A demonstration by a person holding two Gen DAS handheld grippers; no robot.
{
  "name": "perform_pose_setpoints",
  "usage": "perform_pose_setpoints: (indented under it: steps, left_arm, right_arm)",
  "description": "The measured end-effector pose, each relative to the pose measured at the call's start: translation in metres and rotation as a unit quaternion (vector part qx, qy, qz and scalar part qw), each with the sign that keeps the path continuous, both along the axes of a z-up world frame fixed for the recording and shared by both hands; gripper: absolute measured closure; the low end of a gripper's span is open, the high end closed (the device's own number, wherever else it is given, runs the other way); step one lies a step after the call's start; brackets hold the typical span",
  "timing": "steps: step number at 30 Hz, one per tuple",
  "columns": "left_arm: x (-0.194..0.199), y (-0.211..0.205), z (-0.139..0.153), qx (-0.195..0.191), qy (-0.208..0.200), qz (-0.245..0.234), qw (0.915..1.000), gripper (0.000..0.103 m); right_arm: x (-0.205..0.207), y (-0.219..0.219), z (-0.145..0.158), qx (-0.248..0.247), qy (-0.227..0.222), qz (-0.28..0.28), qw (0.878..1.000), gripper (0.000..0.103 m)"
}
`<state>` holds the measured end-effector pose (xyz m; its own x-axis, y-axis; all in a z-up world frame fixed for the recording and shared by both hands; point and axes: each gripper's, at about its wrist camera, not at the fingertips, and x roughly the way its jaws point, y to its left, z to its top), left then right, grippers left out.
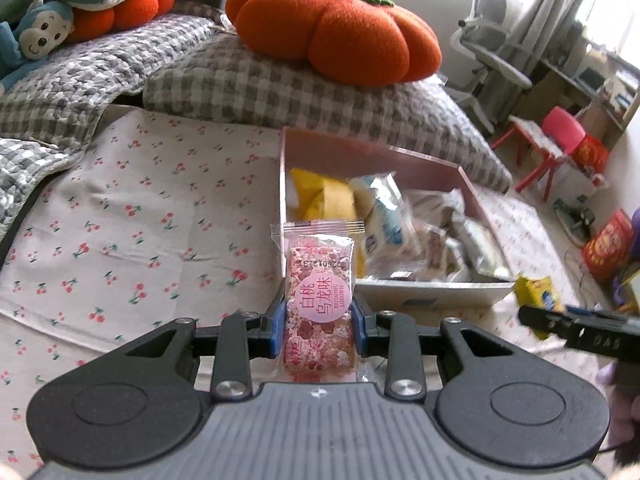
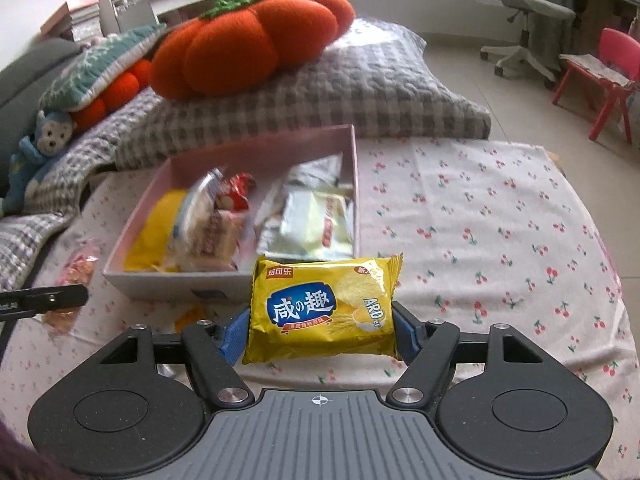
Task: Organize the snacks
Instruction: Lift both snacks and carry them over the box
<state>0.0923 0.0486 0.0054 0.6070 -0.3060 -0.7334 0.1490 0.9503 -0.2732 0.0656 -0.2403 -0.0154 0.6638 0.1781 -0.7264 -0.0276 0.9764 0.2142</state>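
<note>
left tongs (image 1: pixel 319 322) grip a pink snack bar (image 1: pixel 319 300), right tongs (image 2: pixel 320 330) grip a yellow cracker pack (image 2: pixel 323 307); best carry each over the box (image 2: pixel 168 278) rim and release low

The snacks (image 2: pixel 224 220) inside the pink box (image 2: pixel 168 280) are blurred; the pink packet (image 1: pixel 319 308) hides its near-left corner.

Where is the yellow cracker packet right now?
The yellow cracker packet is clamped in the right gripper, held above the cherry-print sheet just in front of the near wall of the pink snack box.
</note>
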Motion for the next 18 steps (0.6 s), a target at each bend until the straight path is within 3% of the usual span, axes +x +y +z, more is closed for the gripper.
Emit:
perform_pose_setpoints:
  steps: [10,18]
  left_arm:
    - [0.027,-0.029,0.003,-0.011,-0.040,0.008,0.9991,0.074]
    - [0.051,-0.047,-0.002,-0.031,-0.054,0.034,0.9975,0.074]
  right_arm:
    - [0.029,0.013,0.009,0.020,-0.029,0.003,0.999,0.031]
    - [0.062,0.014,0.011,0.075,-0.062,-0.016,0.995,0.031]
